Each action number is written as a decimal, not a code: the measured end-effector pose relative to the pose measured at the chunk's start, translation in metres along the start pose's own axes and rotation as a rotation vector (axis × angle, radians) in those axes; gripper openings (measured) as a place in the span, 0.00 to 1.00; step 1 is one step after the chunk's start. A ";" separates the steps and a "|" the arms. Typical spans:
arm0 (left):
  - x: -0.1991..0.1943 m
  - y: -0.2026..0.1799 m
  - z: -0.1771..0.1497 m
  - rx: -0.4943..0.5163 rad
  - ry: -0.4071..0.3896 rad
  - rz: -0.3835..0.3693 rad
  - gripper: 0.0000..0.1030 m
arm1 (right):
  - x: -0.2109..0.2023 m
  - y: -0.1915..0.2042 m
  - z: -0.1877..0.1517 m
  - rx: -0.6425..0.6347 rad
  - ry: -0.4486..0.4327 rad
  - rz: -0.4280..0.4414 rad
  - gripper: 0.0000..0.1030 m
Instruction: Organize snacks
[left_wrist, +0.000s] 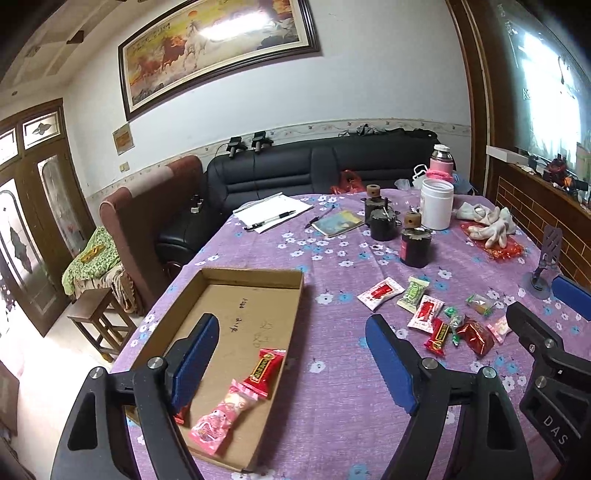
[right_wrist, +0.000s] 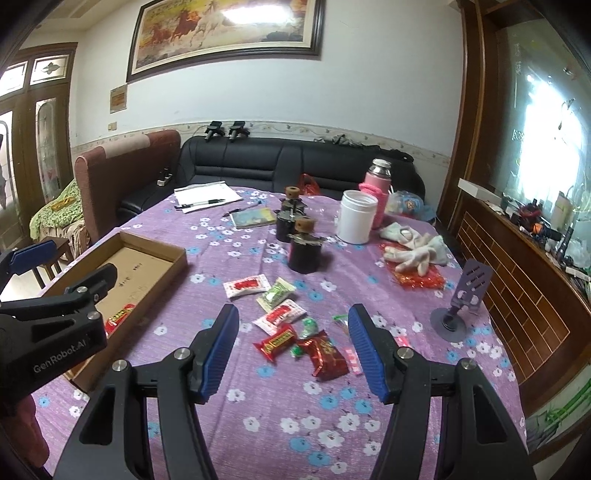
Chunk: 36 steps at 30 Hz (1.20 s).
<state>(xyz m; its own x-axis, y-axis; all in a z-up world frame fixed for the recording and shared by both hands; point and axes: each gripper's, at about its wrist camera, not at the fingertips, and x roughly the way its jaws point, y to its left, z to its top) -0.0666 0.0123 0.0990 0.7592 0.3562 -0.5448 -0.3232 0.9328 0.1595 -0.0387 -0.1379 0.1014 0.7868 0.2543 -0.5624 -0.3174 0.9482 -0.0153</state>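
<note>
1. The desk (right_wrist: 280, 424), under a purple flowered cloth, fills the lower half of both views. The loose snacks (right_wrist: 295, 325) lie in a cluster at centre of the right wrist view and at right of centre in the left wrist view.
2. The cardboard tray (left_wrist: 255, 275), lower left in the left wrist view, holds at least a red packet (left_wrist: 264, 367) and a pink packet (left_wrist: 218, 419), side by side near its lower edge; the rest of its floor is bare.
3. The left hand-held gripper (left_wrist: 291, 365) hangs over the tray's right wall, jaws wide apart and empty.
4. The right hand-held gripper (right_wrist: 291, 347) hangs above the cluster, jaws apart, nothing between them.
5. I judge the next pick falls to the right one: single out an outlying packet such as the dark red one (right_wrist: 328, 356), straddle its short width, and close gently so neighbours are not dragged.
6. The white jar (right_wrist: 356, 218) at upper centre stands open; its contents are hidden.
</note>
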 end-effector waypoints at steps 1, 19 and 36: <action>0.001 -0.002 0.000 0.002 0.002 -0.003 0.82 | 0.001 -0.003 -0.001 0.004 0.002 -0.002 0.59; 0.030 -0.022 -0.002 0.020 0.053 -0.025 0.84 | 0.030 -0.053 -0.022 0.054 0.073 -0.036 0.59; 0.113 -0.081 -0.028 0.068 0.251 -0.233 0.84 | 0.121 -0.080 -0.044 0.037 0.233 0.157 0.59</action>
<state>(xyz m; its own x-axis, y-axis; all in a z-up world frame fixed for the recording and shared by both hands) 0.0294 -0.0247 0.0016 0.6424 0.1169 -0.7574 -0.1129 0.9919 0.0573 0.0584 -0.1913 -0.0022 0.5850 0.3522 -0.7305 -0.4034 0.9078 0.1147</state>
